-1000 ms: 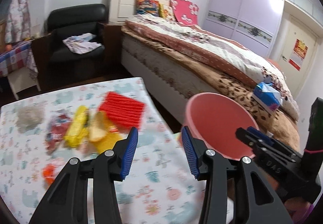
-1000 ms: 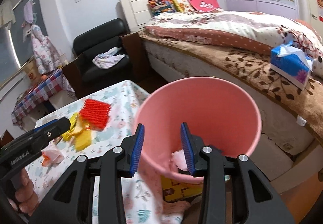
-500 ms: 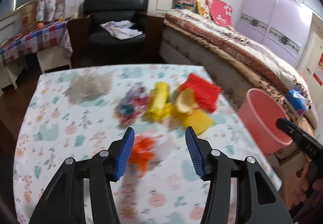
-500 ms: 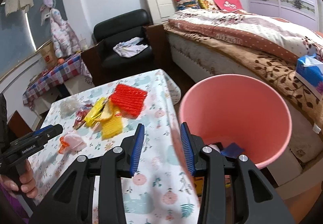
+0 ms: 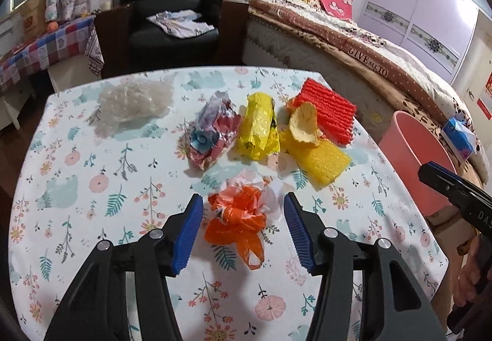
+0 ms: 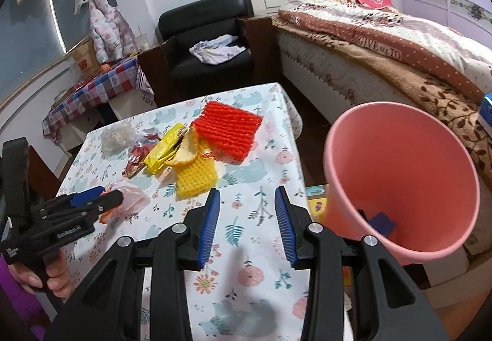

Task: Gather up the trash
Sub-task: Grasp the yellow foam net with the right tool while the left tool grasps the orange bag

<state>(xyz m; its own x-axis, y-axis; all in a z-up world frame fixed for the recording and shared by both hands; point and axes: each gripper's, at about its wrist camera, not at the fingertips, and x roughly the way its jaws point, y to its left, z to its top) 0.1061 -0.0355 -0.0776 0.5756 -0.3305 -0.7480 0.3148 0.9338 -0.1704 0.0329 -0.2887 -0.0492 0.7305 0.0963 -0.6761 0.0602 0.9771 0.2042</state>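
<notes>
Bedroom, floral-cloth table (image 5: 92, 187) beside bed (image 5: 384, 58); trash strewn across cloth. Left gripper (image 5: 243, 227) poised low over orange plastic bag (image 5: 236, 218), jaws just widened, blue pads either side of bag, not pressing it. Yellow bag (image 5: 258, 128), red mesh pad (image 5: 326, 110), clear bubble wrap (image 5: 132, 101) lie farther back. Right gripper (image 6: 247, 224) half-spread over bare cloth, holding nothing; pink bucket (image 6: 399, 174) just off table's right edge
</notes>
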